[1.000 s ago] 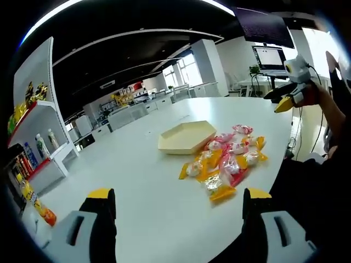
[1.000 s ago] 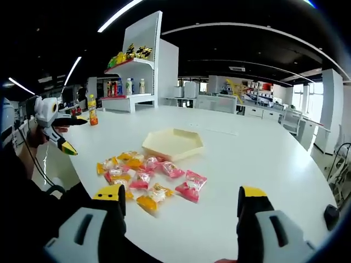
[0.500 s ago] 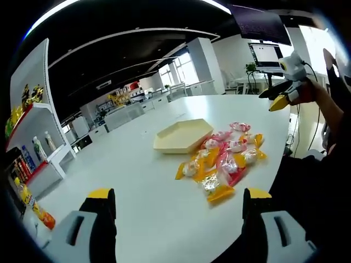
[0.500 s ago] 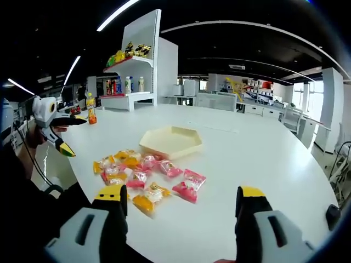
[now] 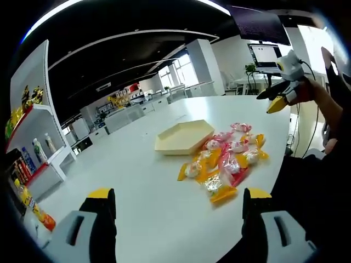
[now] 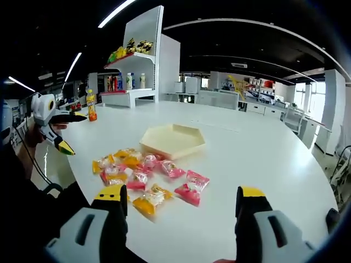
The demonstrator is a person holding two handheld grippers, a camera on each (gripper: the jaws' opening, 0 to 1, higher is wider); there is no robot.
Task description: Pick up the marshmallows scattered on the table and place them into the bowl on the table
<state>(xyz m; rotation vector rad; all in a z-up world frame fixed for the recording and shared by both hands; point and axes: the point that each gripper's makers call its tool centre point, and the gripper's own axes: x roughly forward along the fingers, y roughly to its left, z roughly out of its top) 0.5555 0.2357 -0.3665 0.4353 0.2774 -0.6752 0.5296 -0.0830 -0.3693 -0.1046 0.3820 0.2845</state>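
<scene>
Several marshmallow packets (image 5: 225, 164) in pink, yellow and orange wrappers lie in a loose pile (image 6: 145, 175) on the white table (image 5: 153, 203). Just behind them sits a shallow cream hexagonal bowl (image 5: 184, 137) (image 6: 173, 140). My left gripper (image 5: 178, 200) is open, above the table's near part, short of the pile. My right gripper (image 6: 181, 197) is open too, with the pile's near edge between and just ahead of its jaws. The right gripper (image 5: 282, 93) appears held in a hand at the far right of the left gripper view. The left gripper (image 6: 52, 123) appears at the left of the right gripper view.
A white shelf unit (image 6: 140, 71) with bottles and snacks stands beyond the table (image 5: 30, 137). An orange drink bottle (image 6: 91, 107) stands on the table's far edge. A monitor on a stand (image 5: 269, 57) is behind the table. Bare tabletop (image 6: 263, 159) stretches right of the bowl.
Both views have shifted slightly with the hands. The packets and bowl have stayed in place, and both grippers have stayed open.
</scene>
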